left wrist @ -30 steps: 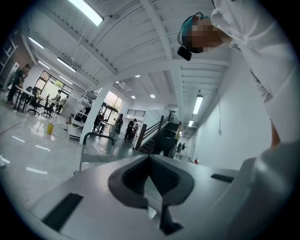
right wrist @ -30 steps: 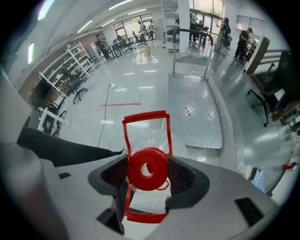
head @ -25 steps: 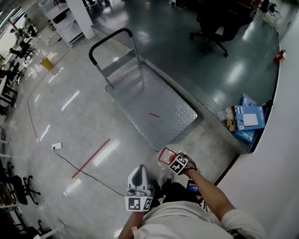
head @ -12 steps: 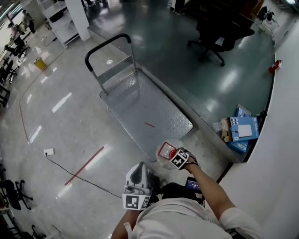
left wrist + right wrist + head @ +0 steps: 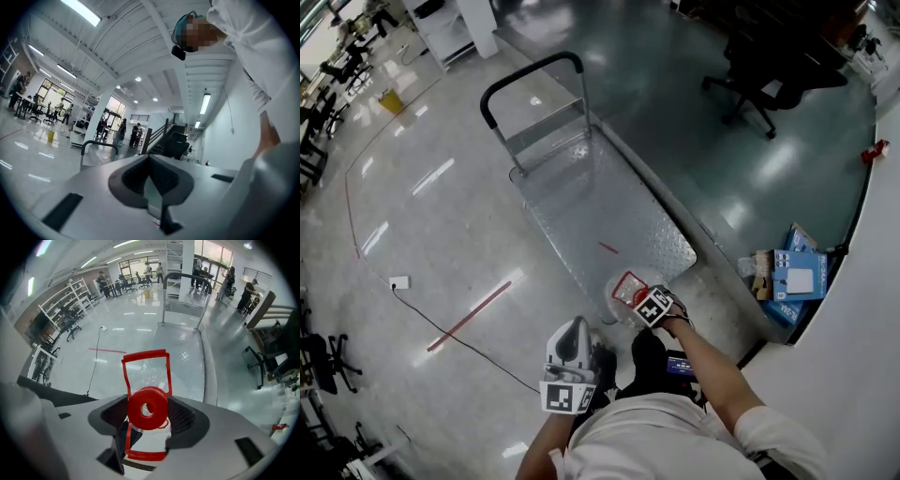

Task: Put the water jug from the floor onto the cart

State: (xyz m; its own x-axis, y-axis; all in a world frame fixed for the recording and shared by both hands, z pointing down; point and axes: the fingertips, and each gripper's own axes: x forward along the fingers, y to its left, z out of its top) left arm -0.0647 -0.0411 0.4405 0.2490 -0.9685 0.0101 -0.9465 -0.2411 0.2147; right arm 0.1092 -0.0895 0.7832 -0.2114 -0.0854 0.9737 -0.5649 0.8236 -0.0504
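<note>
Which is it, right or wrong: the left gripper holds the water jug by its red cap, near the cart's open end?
Wrong gripper. The right gripper holds the water jug by its red cap, near the cart's open end; the right gripper view shows its jaws closed on that cap. The left gripper holds nothing.

Big open-plan office hall: glossy floor (image 5: 431, 234), swivel chairs (image 5: 772, 75), shelving racks (image 5: 65, 303).
</note>
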